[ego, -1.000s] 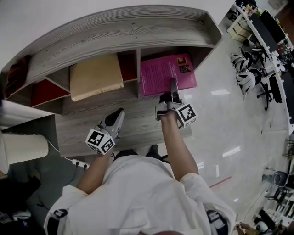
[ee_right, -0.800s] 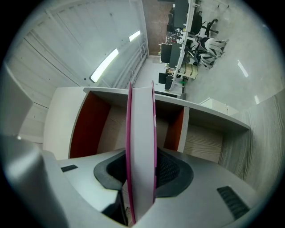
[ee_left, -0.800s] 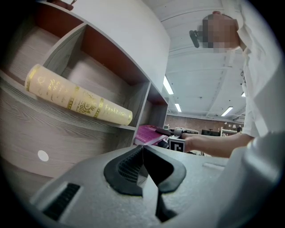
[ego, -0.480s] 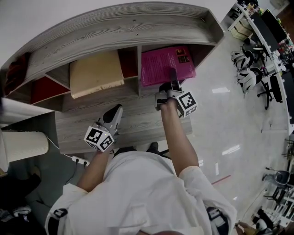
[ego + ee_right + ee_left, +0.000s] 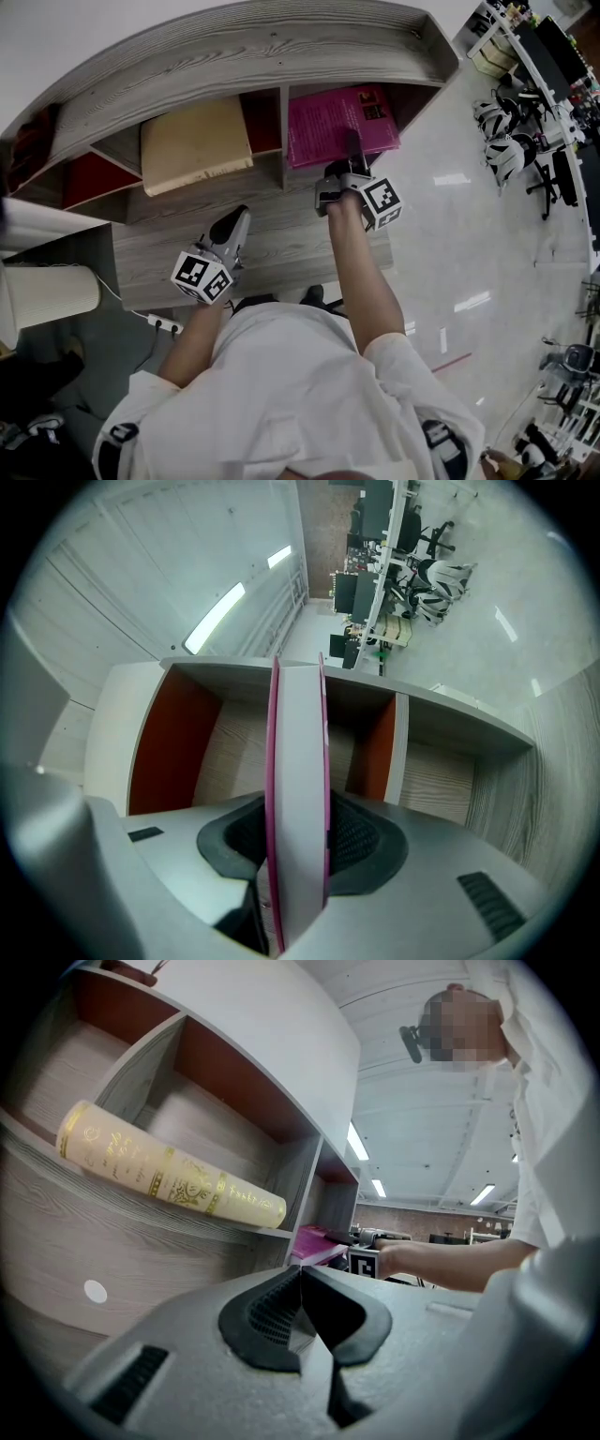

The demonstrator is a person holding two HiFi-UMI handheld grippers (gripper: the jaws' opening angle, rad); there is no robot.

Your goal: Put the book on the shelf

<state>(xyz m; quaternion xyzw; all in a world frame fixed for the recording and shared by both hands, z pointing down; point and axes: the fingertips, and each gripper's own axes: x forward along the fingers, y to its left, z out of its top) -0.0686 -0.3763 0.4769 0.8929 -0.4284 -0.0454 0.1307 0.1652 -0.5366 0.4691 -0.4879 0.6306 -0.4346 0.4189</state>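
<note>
A pink book (image 5: 339, 125) lies flat, partly inside the right compartment of the grey wooden shelf (image 5: 253, 52). My right gripper (image 5: 349, 169) is shut on its near edge. In the right gripper view the pink book (image 5: 298, 789) stands edge-on between the pads of the right gripper (image 5: 298, 841), pointing into a compartment with red-brown side walls (image 5: 169, 752). A yellow book (image 5: 192, 145) lies in the middle compartment, its gold-printed spine (image 5: 169, 1177) showing in the left gripper view. My left gripper (image 5: 232, 225) hovers over the lower ledge, shut and empty, as the left gripper view (image 5: 305, 1283) confirms.
The shelf's lower ledge (image 5: 281, 253) runs under both grippers. A white cylinder (image 5: 47, 295) stands at the left, with a power strip (image 5: 161, 325) on the floor near it. Desks with chairs and helmets (image 5: 506, 141) line the right side beyond glossy floor (image 5: 469, 244).
My right gripper has pushed the pink book a little deeper into the right compartment. The left gripper has hardly moved.
</note>
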